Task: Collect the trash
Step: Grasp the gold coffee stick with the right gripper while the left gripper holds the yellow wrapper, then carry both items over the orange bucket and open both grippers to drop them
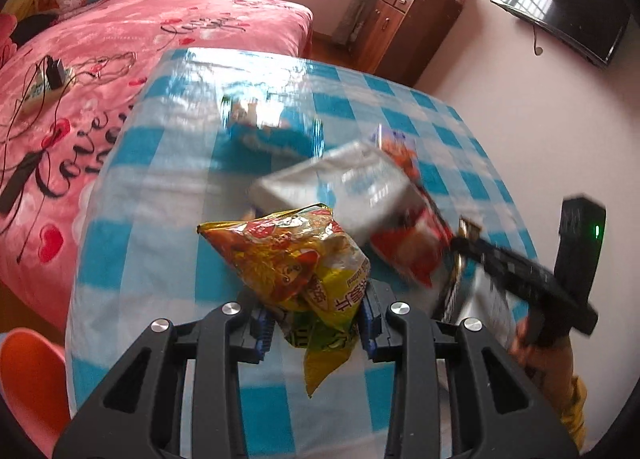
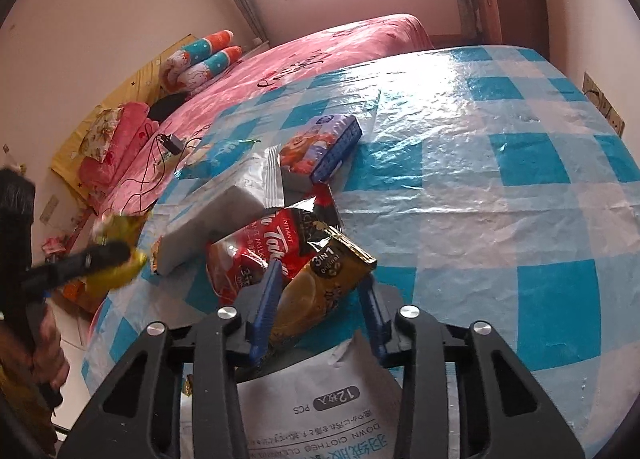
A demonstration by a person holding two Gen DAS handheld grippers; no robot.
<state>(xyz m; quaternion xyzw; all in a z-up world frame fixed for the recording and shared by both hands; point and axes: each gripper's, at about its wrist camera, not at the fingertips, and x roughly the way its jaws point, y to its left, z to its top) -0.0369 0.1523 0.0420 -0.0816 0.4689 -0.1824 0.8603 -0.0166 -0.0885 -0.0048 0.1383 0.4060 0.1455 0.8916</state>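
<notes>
My left gripper (image 1: 316,323) is shut on a crumpled yellow snack bag (image 1: 296,259) and holds it above the checked table (image 1: 160,219). My right gripper (image 2: 320,299) is shut on a gold 3-in-1 coffee sachet (image 2: 320,287), with a red milk-tea packet (image 2: 248,255) right behind it. The right gripper also shows in the left wrist view (image 1: 466,235). A silver-white pack (image 2: 216,215), a blue and orange tissue pack (image 2: 320,147) and a blue wrapper (image 1: 272,131) lie on the table.
A white wipes bag (image 2: 320,411) lies under the right gripper at the table's near edge. A pink bed (image 1: 120,59) adjoins the table's far side. An orange chair (image 1: 28,387) stands at the lower left. A wooden cabinet (image 1: 404,23) and a wall TV (image 1: 560,7) are beyond.
</notes>
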